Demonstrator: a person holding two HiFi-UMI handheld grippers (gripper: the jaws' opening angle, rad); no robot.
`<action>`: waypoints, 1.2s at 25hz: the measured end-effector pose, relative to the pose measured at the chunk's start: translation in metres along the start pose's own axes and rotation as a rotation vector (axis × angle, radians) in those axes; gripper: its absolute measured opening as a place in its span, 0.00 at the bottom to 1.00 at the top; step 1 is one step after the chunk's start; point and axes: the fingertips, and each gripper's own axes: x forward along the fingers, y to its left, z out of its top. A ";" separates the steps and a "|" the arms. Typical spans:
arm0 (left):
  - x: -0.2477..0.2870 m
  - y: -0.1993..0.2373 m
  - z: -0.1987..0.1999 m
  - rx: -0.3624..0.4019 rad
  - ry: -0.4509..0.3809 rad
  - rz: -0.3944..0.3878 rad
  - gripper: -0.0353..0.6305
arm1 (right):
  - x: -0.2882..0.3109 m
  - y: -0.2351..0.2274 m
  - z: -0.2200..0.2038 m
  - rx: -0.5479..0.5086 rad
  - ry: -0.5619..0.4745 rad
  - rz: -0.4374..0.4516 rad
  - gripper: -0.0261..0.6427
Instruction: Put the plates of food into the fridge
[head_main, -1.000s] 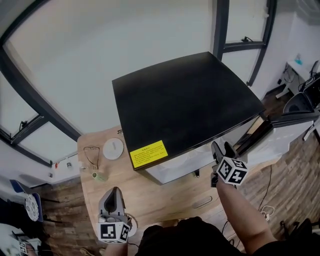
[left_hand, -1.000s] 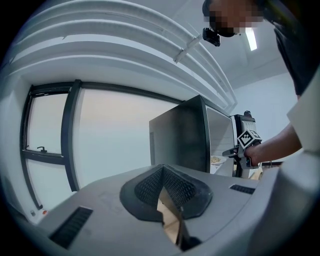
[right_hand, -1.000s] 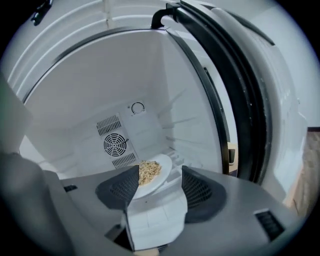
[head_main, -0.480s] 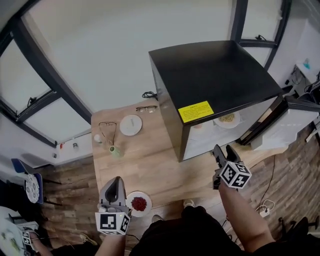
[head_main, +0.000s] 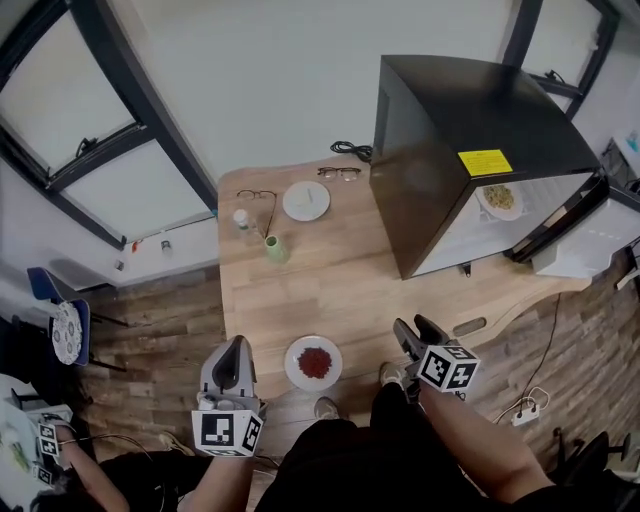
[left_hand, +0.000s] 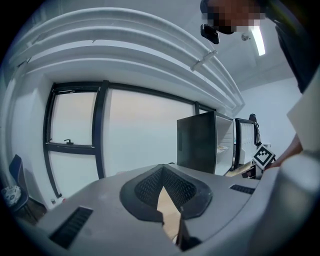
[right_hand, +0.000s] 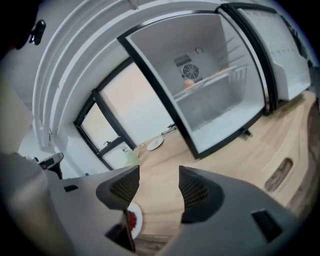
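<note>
A white plate of red food (head_main: 313, 362) lies near the front edge of the wooden table (head_main: 350, 280), between my two grippers; in the right gripper view the plate of red food (right_hand: 133, 220) peeks out beside the left jaw. The black fridge (head_main: 470, 150) stands open at the table's right, with a plate of noodles (head_main: 499, 197) on its shelf. My left gripper (head_main: 238, 347) hangs left of the red-food plate, jaws together and empty. My right gripper (head_main: 412, 325) is open and empty, right of that plate. The fridge interior (right_hand: 215, 95) shows ahead of the right gripper (right_hand: 159, 182).
A second white plate (head_main: 306, 200), two pairs of glasses (head_main: 340, 173), a green cup (head_main: 275, 248) and a small bottle (head_main: 241, 219) sit at the table's far side. The fridge door (head_main: 590, 245) swings out to the right. A power strip (head_main: 525, 410) lies on the floor.
The view has swung left and back: the fridge has slid to the upper right, and the red-food plate has come into view between the grippers. Both grippers stay low and empty.
</note>
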 end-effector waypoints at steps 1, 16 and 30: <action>-0.007 0.005 -0.005 0.000 0.007 -0.003 0.06 | 0.002 0.012 -0.018 0.042 0.017 0.037 0.43; -0.074 0.058 -0.042 0.034 0.092 -0.010 0.06 | 0.016 0.072 -0.222 0.502 0.297 0.058 0.38; -0.088 0.073 -0.037 0.080 0.115 -0.014 0.06 | 0.062 0.087 -0.251 0.678 0.294 0.072 0.20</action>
